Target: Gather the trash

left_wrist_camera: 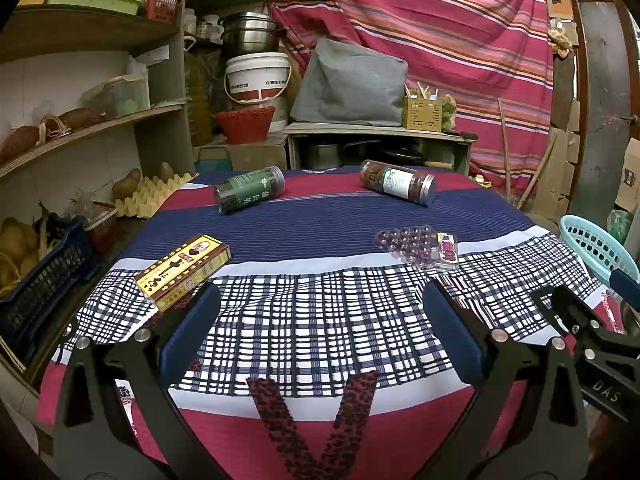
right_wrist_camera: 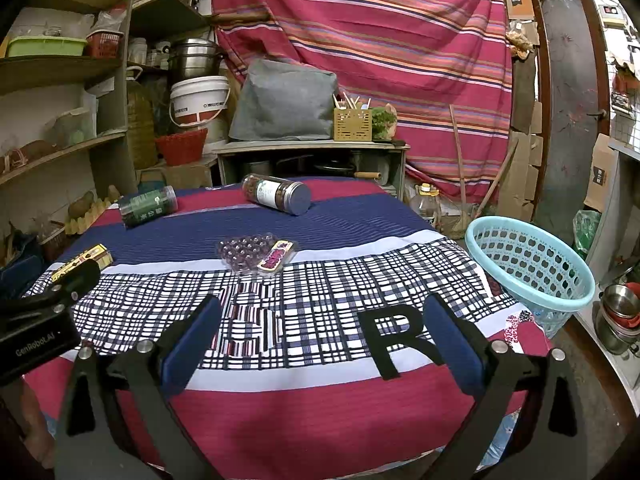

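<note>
Four pieces of trash lie on the cloth-covered table (left_wrist_camera: 320,232): a yellow box (left_wrist_camera: 184,270) (right_wrist_camera: 84,259) at the left, a clear plastic blister tray (left_wrist_camera: 418,245) (right_wrist_camera: 256,254) in the middle, a green-labelled jar (left_wrist_camera: 249,189) (right_wrist_camera: 148,205) on its side at the back left, and a jar with a grey lid (left_wrist_camera: 398,182) (right_wrist_camera: 277,193) on its side at the back. My left gripper (left_wrist_camera: 320,332) is open over the checked part, just right of the yellow box. My right gripper (right_wrist_camera: 322,336) is open above the near edge, empty. A light blue basket (right_wrist_camera: 532,264) (left_wrist_camera: 596,246) stands right of the table.
Wooden shelves (left_wrist_camera: 80,128) with tubs and produce line the left side. A dark blue crate (left_wrist_camera: 44,280) sits by the table's left edge. Behind the table stand a low cabinet (right_wrist_camera: 312,156), a white bucket (right_wrist_camera: 198,100) and a striped hanging cloth (right_wrist_camera: 380,40). Steel bowls (right_wrist_camera: 620,308) sit at the far right.
</note>
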A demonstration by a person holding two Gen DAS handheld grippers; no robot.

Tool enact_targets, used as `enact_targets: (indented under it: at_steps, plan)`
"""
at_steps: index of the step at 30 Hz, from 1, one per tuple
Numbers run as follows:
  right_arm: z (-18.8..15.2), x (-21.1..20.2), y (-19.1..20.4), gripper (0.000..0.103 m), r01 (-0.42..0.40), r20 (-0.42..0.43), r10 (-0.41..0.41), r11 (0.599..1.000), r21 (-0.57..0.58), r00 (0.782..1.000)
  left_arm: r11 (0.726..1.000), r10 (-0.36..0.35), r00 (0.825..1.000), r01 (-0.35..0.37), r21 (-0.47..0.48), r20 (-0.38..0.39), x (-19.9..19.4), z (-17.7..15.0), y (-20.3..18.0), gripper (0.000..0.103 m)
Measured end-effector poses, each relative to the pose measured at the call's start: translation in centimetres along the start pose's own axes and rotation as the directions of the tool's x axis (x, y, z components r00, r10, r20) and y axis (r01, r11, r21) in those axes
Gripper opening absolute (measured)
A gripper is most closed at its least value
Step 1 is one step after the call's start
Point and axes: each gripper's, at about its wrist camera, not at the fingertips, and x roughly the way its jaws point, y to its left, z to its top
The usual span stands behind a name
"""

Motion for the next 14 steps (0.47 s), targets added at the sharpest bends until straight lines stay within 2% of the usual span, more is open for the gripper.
enact_targets:
  at_steps: [14]
  plan:
    - [0.00, 0.08, -0.08, 0.098, -0.001, 0.000, 0.001, 1.000, -0.002, 1.000, 1.000, -0.003, 1.000, 0.003, -0.002, -0.004, -0.14, 0.03, -0.10, 0.098]
